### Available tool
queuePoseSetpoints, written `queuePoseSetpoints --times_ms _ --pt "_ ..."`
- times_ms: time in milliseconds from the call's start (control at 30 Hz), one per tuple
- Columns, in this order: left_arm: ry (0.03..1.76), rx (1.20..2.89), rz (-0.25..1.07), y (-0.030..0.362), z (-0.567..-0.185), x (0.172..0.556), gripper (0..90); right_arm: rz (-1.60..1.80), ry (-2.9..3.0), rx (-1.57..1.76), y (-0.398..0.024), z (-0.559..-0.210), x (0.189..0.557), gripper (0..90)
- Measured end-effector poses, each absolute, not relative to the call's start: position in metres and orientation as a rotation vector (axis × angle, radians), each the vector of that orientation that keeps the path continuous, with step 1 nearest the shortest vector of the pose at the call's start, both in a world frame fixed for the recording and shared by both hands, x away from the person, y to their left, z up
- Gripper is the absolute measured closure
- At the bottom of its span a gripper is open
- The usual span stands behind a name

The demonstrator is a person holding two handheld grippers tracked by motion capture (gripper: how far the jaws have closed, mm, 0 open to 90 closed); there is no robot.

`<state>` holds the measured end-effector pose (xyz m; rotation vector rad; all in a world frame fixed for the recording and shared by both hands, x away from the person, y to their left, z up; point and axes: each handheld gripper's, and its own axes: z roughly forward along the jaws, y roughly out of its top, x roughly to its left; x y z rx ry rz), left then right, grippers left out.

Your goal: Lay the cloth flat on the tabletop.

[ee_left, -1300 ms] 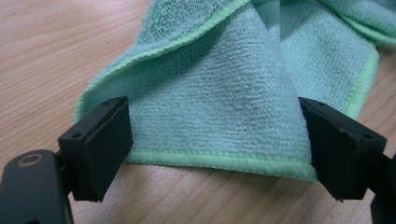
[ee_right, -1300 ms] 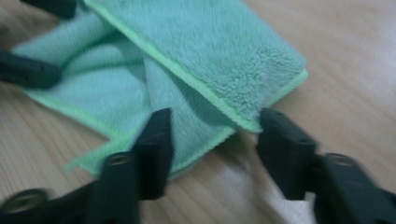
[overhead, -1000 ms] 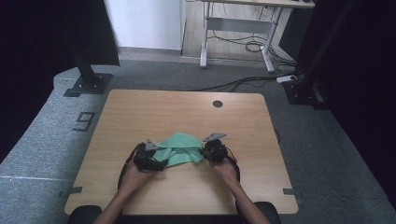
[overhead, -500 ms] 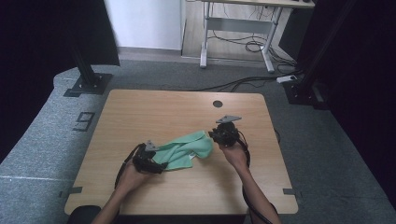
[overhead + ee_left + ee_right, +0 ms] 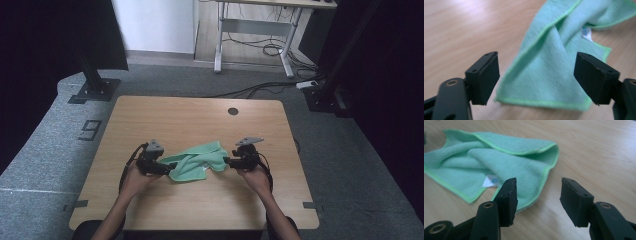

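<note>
High view: green cloth lies crumpled on the wooden table, left gripper at its left edge, right gripper at its right edge. Left gripper view: jaws wide apart, just been closing a bit, cloth below them, not pinched. Right gripper view: jaws just been opening, parted, empty beside the cloth's corner.

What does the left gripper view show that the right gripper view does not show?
Left gripper view alone: the left tool, jaws wide apart, above a straight hemmed edge of the green cloth, which lies between but untouched.

Right gripper view alone: the right tool, jaws just opening, nothing clamped, and the cloth's folded, rounded corner beside its left jaw.

Both: the crumpled cloth, its small white label and the wooden table.
</note>
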<state>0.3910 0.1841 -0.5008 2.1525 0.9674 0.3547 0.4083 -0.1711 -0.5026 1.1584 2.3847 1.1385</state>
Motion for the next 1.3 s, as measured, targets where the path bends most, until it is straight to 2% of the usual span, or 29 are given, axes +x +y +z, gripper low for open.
queuePoseSetpoints --times_ms 233,333,367,400,433,467,500,533,567,600,633,733,767,800,900,933,967,1000,1033,1100,1200,1300 --pt "0.945 2.223 0.357 0.173 -0.508 0.42 31.5 1.132 2.428 1.148 -0.163 -0.51 0.399 44.9" --pt "0.944 2.285 0.347 0.168 -0.522 0.427 35.7 1.101 2.468 1.16 -0.161 -0.52 0.401 52.5" --pt "0.955 2.301 0.351 0.167 -0.526 0.428 40.1 1.095 2.482 1.168 -0.161 -0.523 0.402 57.3" --pt "0.955 2.301 0.351 0.167 -0.526 0.428 44.2 1.095 2.482 1.168 -0.161 -0.523 0.402 57.3" --pt "0.976 2.31 0.355 0.166 -0.531 0.43 44.2 1.089 2.496 1.174 -0.161 -0.527 0.403 60.9" --pt "0.988 2.304 0.342 0.167 -0.533 0.431 54.7 1.083 2.53 1.156 -0.161 -0.531 0.403 72.0" --pt "0.997 2.277 0.312 0.168 -0.533 0.432 54.7 1.083 2.53 1.156 -0.161 -0.531 0.403 72.0" --pt "1.017 2.266 0.298 0.168 -0.532 0.432 72.0 1.087 2.542 1.136 -0.162 -0.53 0.403 83.8" --pt "1.01 2.276 0.313 0.167 -0.53 0.431 81.3 1.093 2.536 1.136 -0.162 -0.528 0.402 86.4" --pt "0.999 2.283 0.329 0.167 -0.527 0.429 86.0 1.088 2.528 1.122 -0.162 -0.524 0.401 87.0" --pt "0.992 2.266 0.333 0.168 -0.522 0.427 87.1 1.085 2.51 1.103 -0.163 -0.519 0.401 87.3" --pt "0.968 2.225 0.329 0.172 -0.505 0.423 87.4 1.067 2.472 1.062 -0.166 -0.503 0.399 87.6" --pt "0.955 2.155 0.329 0.178 -0.484 0.42 87.3 1.042 2.408 1.043 -0.173 -0.481 0.402 87.7" --pt "0.948 2.115 0.322 0.182 -0.474 0.42 87.3 1.043 2.386 1.043 -0.176 -0.473 0.404 87.7" --pt "0.991 2.011 0.335 0.193 -0.457 0.425 86.9 1.072 2.294 1.056 -0.184 -0.445 0.42 86.7" --pt "1.043 2.003 0.356 0.196 -0.459 0.43 85.1 1.057 2.273 1.07 -0.185 -0.44 0.428 78.4" --pt "1.111 2.013 0.378 0.199 -0.465 0.435 75.6 1.029 2.26 1.1 -0.184 -0.44 0.437 62.5" --pt "1.111 2.013 0.378 0.199 -0.465 0.435 66.6 1.018 2.247 1.128 -0.184 -0.442 0.446 56.5" --pt "1.207 2.042 0.409 0.206 -0.484 0.444 56.9 1.018 2.239 1.142 -0.183 -0.447 0.453 51.1" --pt "1.261 2.046 0.394 0.213 -0.5 0.447 45.7 1.006 2.234 1.164 -0.182 -0.455 0.457 42.0" --pt "1.277 2.04 0.378 0.221 -0.513 0.445 34.1 1.048 2.237 1.169 -0.182 -0.464 0.454 41.2" --pt "1.248 2.05 0.375 0.223 -0.517 0.442 31.3 1.049 2.267 1.162 -0.183 -0.474 0.444 40.3"
